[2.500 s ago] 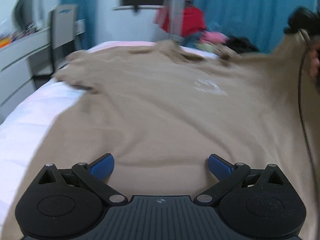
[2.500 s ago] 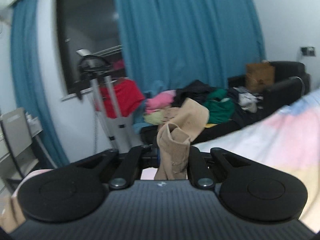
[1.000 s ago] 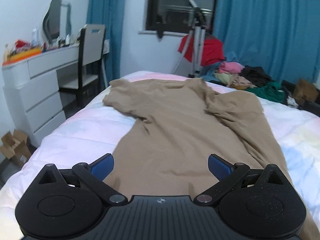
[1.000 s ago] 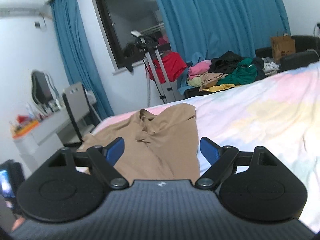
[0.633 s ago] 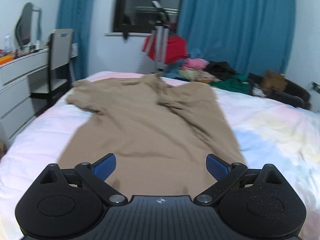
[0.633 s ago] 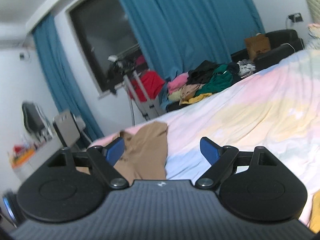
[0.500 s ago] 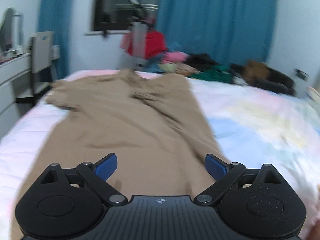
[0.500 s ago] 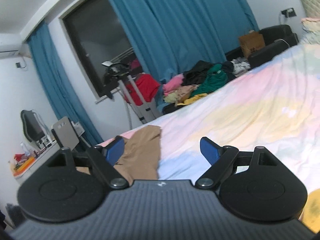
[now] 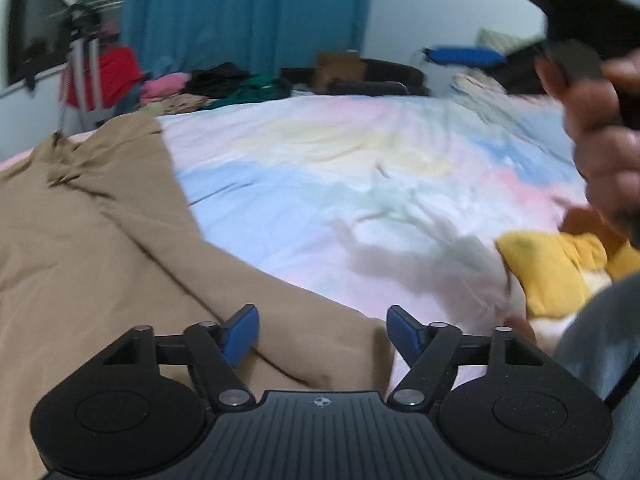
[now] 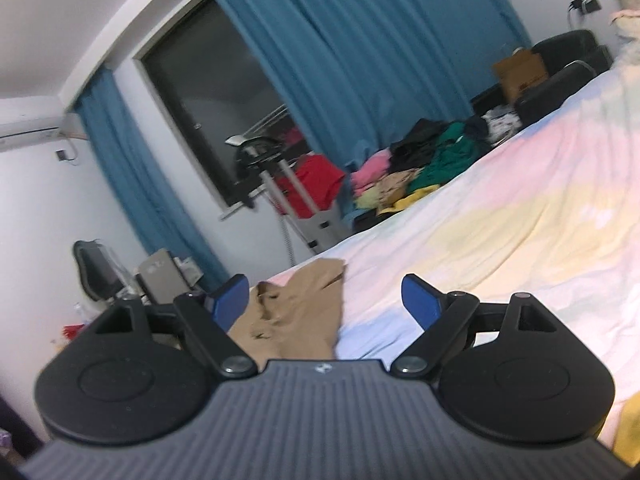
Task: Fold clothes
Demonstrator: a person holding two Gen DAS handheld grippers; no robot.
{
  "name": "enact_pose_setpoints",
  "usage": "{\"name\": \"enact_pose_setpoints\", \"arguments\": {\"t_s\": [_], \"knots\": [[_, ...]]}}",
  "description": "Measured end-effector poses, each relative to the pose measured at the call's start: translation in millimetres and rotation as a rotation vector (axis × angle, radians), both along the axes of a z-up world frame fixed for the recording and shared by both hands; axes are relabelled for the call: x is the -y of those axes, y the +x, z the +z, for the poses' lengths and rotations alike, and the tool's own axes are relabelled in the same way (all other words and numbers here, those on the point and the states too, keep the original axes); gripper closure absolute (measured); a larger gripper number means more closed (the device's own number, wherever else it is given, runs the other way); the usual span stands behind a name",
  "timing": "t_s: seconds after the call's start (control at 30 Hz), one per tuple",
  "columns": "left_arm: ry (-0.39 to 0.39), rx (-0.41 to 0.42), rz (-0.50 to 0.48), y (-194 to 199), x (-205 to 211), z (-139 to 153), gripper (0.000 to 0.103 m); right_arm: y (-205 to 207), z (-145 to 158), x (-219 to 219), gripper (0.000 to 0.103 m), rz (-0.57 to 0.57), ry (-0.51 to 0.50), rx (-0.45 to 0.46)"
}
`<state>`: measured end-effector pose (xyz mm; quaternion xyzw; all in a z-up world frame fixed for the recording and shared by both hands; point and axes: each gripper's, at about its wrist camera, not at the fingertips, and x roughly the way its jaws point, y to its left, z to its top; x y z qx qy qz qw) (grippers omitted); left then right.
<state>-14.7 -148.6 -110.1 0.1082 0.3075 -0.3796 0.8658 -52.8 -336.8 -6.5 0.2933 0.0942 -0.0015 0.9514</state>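
A tan shirt [image 9: 80, 248] lies spread on the bed, its right side folded inward; its far end shows in the right wrist view [image 10: 296, 312]. My left gripper [image 9: 322, 330] is open and empty, low over the shirt's near right corner. My right gripper [image 10: 324, 302] is open and empty, held high above the bed; from the left wrist view it appears at the upper right in a hand [image 9: 600, 128]. A yellow garment [image 9: 556, 268] lies on the bed at the right.
The pastel bedcover [image 9: 380, 184] stretches to the right. A pile of clothes [image 10: 424, 176] and a stand with a red garment [image 10: 308, 184] are by the blue curtains. A chair and dresser [image 10: 160, 276] stand on the left.
The right gripper let go of the shirt sleeve and opened. Both grippers swung to the right; the left one now looks over the shirt's right edge and the yellow garment has come into view.
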Motion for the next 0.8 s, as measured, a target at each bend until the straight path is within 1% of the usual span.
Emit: {"name": "enact_pose_setpoints", "arguments": {"t_s": [0.03, 0.1, 0.23, 0.27, 0.37, 0.5, 0.53, 0.57, 0.6, 0.63, 0.67, 0.7, 0.8], "knots": [[0.005, 0.013, -0.010, -2.1, 1.7, -0.8, 0.036, 0.5, 0.3, -0.7, 0.018, 0.003, -0.002, -0.001], [0.021, 0.045, -0.030, -6.0, 5.9, -3.4, 0.038, 1.6, 0.3, -1.7, 0.018, 0.005, -0.005, -0.008], [0.049, 0.063, -0.069, -13.0, 18.3, -10.4, 0.038, 3.3, -0.3, -4.7, 0.018, 0.010, 0.000, -0.021], [0.058, 0.081, -0.084, -15.4, 20.4, -10.0, 0.038, 3.2, -0.1, -5.5, 0.018, 0.009, -0.002, -0.023], [0.112, 0.170, -0.120, -28.9, 28.7, -13.5, 0.038, 2.7, 0.8, -7.8, 0.018, 0.009, -0.010, -0.026], [0.181, 0.228, -0.137, -36.8, 39.2, -25.9, 0.037, 5.8, 0.3, -12.1, 0.018, 0.012, -0.024, -0.042], [0.195, 0.244, -0.128, -37.7, 40.4, -28.3, 0.040, 6.7, -0.4, -13.3, 0.018, 0.014, -0.027, -0.047], [0.204, 0.258, -0.116, -37.6, 40.4, -29.9, 0.043, 7.6, -1.0, -14.4, 0.018, 0.016, -0.031, -0.052], [0.202, 0.262, -0.100, -36.0, 38.4, -29.9, 0.054, 8.5, -1.8, -15.0, 0.018, 0.017, -0.034, -0.058], [0.196, 0.262, -0.083, -33.7, 35.7, -29.1, 0.070, 9.3, -2.7, -15.2, 0.018, 0.017, -0.037, -0.065], [0.174, 0.256, -0.060, -31.3, 30.6, -25.8, 0.082, 10.2, -3.6, -15.4, 0.018, 0.016, -0.039, -0.071], [0.144, 0.247, -0.034, -28.8, 24.3, -21.1, 0.101, 11.0, -4.3, -15.5, 0.018, 0.016, -0.039, -0.077], [0.040, 0.208, 0.051, -22.5, 1.2, -3.7, 0.100, 12.3, -6.3, -14.4, 0.018, 0.013, -0.030, -0.091]]}}
